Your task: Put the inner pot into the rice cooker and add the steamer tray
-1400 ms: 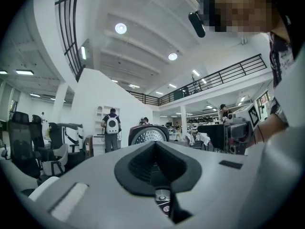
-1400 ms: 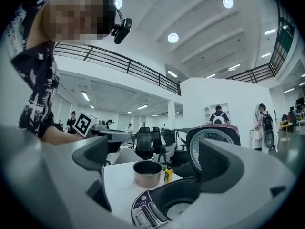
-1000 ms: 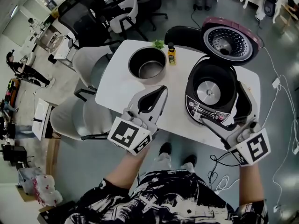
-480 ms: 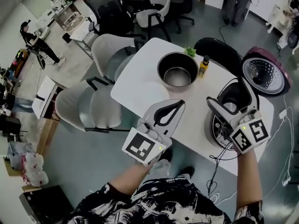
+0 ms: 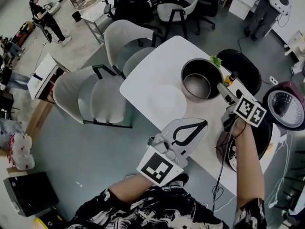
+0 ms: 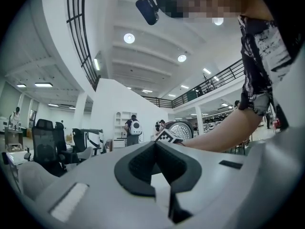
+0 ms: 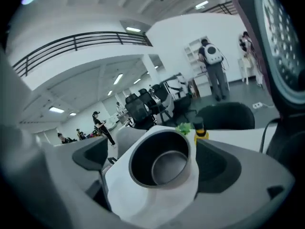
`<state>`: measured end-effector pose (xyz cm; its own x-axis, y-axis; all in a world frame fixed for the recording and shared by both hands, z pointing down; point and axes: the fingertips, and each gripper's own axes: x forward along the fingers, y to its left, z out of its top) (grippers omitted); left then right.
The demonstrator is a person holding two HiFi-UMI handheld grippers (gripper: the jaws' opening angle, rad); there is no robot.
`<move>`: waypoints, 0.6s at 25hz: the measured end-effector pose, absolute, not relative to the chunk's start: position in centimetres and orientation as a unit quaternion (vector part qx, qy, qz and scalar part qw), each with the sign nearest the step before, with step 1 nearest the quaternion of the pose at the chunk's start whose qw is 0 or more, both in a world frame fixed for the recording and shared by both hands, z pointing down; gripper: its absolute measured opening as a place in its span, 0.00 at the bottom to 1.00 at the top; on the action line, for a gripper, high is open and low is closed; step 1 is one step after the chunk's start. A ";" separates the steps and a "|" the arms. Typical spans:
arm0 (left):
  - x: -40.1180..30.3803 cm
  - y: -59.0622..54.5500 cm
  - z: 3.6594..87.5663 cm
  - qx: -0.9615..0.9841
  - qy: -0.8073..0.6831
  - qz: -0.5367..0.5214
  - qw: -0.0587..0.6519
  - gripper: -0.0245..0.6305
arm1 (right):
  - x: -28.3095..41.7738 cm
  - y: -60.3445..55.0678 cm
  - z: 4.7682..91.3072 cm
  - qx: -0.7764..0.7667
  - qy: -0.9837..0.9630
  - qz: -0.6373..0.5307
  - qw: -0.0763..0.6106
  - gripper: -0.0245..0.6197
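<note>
Pot [image 5: 201,80] on table [image 5: 159,97], probably beside cooker [image 5: 263,131]

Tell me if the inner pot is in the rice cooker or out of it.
Out: the inner pot stands upright on the white table, apart from the rice cooker, whose lid is open.

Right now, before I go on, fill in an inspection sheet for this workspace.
Surface: white table, no spills seen.
Job's things: inner pot empty, upright on the table; rice cooker at the table's right end, lid open; steamer tray not made out.
Clutter: small yellow bottle and a green item beside the pot.
Grippers: left hand-held gripper shut, empty; right hand-held gripper open, pot framed between its jaws, no contact seen.
Cables: dark cable hanging below the cooker.
Surroundings: grey chairs beside the table; people farther off.
</note>
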<state>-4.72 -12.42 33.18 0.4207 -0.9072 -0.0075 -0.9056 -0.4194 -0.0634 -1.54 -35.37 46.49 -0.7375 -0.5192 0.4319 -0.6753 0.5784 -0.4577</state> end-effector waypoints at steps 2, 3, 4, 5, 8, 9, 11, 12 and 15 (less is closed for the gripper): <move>-5.7 -12.7 34.1 -0.844 0.536 -0.013 0.027 0.04 | -2.4 -36.9 49.8 0.352 -0.855 0.356 0.135 0.89; -6.2 -12.7 34.5 -0.844 0.535 -0.012 0.026 0.04 | -2.6 -37.6 51.3 0.359 -0.843 0.374 0.142 0.89; -6.6 -12.8 34.8 -0.843 0.536 -0.010 0.025 0.04 | -2.8 -38.1 52.8 0.366 -0.833 0.386 0.153 0.89; -6.9 -12.8 35.1 -0.842 0.538 -0.006 0.022 0.04 | -2.8 -38.5 54.3 0.374 -0.821 0.397 0.168 0.89; -7.7 -12.9 35.9 -0.840 0.543 0.002 0.011 0.04 | -2.6 -39.7 58.4 0.399 -0.784 0.428 0.209 0.89; -8.0 -12.9 36.1 -0.839 0.544 0.003 0.008 0.04 | -2.5 -40.1 59.6 0.406 -0.771 0.438 0.220 0.89; -8.5 -13.1 36.4 -0.839 0.545 0.009 0.003 0.04 | -2.6 -40.6 61.5 0.416 -0.750 0.456 0.237 0.89; -8.8 -13.2 36.6 -0.838 0.546 0.016 0.001 0.04 | -2.8 -40.8 62.4 0.419 -0.741 0.464 0.245 0.89; -9.3 -13.2 37.2 -0.835 0.550 0.028 -0.008 0.04 | -3.5 -40.9 64.4 0.423 -0.723 0.476 0.266 0.89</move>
